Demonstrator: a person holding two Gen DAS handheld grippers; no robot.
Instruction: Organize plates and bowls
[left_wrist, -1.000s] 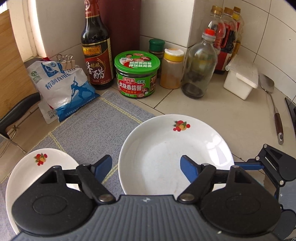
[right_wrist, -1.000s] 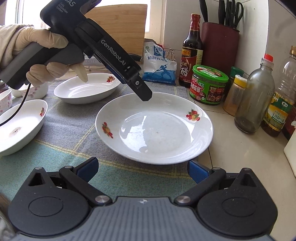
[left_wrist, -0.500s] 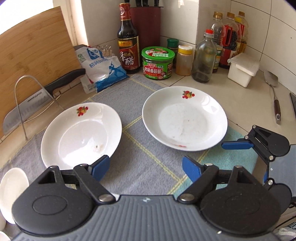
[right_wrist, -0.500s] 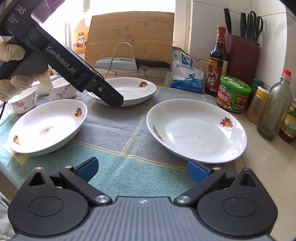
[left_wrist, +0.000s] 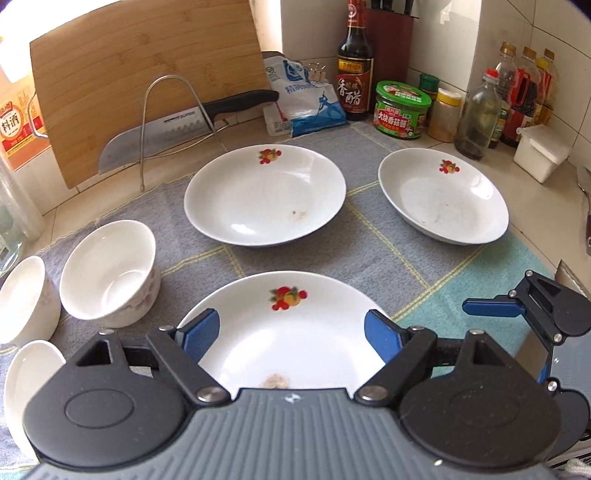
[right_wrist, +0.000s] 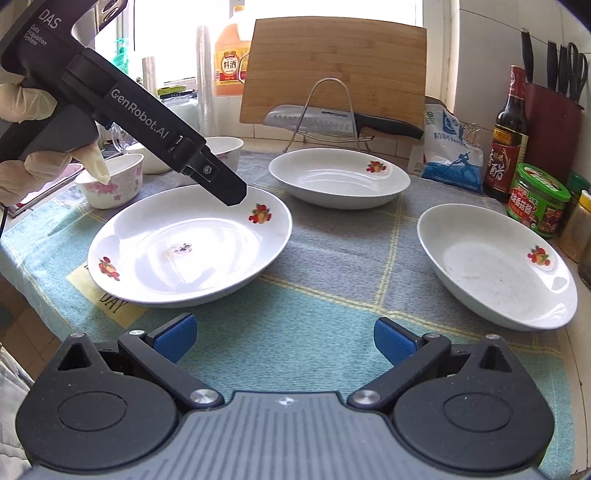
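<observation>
- We find the left gripper (left_wrist: 291, 334) with jaws apart and nothing between the blue pads; they have just been opening. It hangs over the near plate (left_wrist: 295, 332), no contact visible.
- In the right wrist view, the left gripper (right_wrist: 232, 195) is tilted down over the far rim of that near plate (right_wrist: 192, 247), carried by a gloved hand (right_wrist: 33, 166).
- The right gripper (right_wrist: 284, 341) is released too, pads wide, only the cloth (right_wrist: 314, 295) under them. It holds nothing.
- The near plate carries a dark smudge at its centre and fruit prints on the rim.
- A second plate (left_wrist: 264, 194) lies farther off, mid-cloth; a third (left_wrist: 443, 201) lies to the right, at the cloth's right edge. All three stand apart, unstacked.
- Bowls sit at the left: one upright (left_wrist: 109, 273), another beside it (left_wrist: 22, 299), a third at the near left corner (left_wrist: 26, 376).
- At the far side we note a cutting board (left_wrist: 147, 81) leaning on the wall, a knife (left_wrist: 177, 125) on a wire rack, a salt bag (left_wrist: 303, 103), a vinegar bottle (left_wrist: 354, 74) and a green-lidded jar (left_wrist: 402, 110).
</observation>
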